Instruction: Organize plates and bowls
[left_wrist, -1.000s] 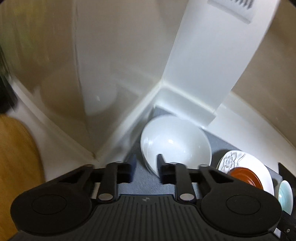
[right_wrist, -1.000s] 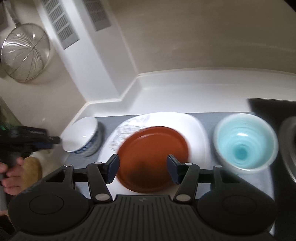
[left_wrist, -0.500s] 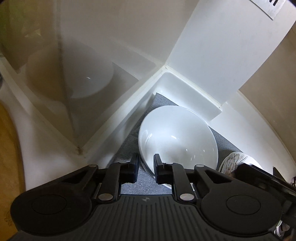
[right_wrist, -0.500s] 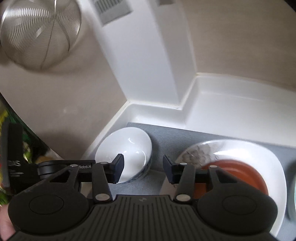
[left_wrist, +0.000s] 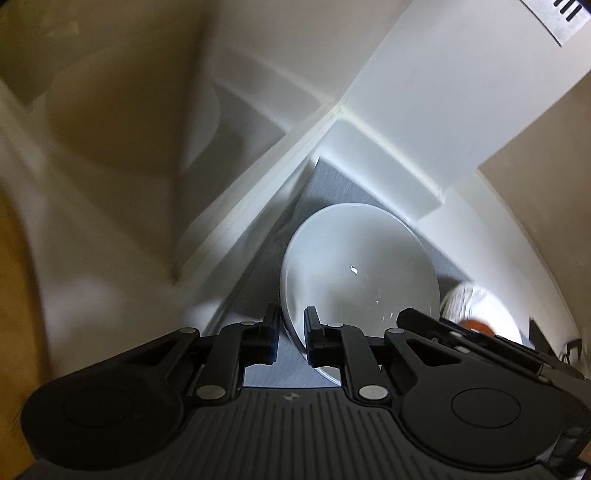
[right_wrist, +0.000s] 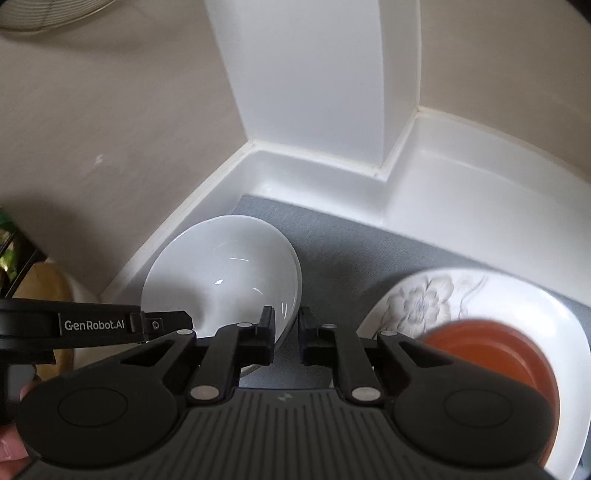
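A white bowl (left_wrist: 360, 273) sits tilted on a grey mat (left_wrist: 332, 184) in the counter corner; it also shows in the right wrist view (right_wrist: 221, 273). My left gripper (left_wrist: 291, 332) is shut on the bowl's near rim, one finger inside and one outside. My right gripper (right_wrist: 286, 332) is shut on the bowl's right rim in the same way. To the right lies a white flowered plate (right_wrist: 417, 306) with a brown plate (right_wrist: 491, 350) stacked on it. The left gripper's body (right_wrist: 92, 325) shows at the left of the right wrist view.
White backsplash and a white column (right_wrist: 314, 74) close the corner behind the mat (right_wrist: 351, 251). A wooden board (right_wrist: 40, 288) lies at the left. A wire strainer (right_wrist: 44, 14) hangs on the wall at top left.
Both grippers have closed in on the white bowl and narrowed onto its rim. The right gripper swung left from the brown plate to the bowl.
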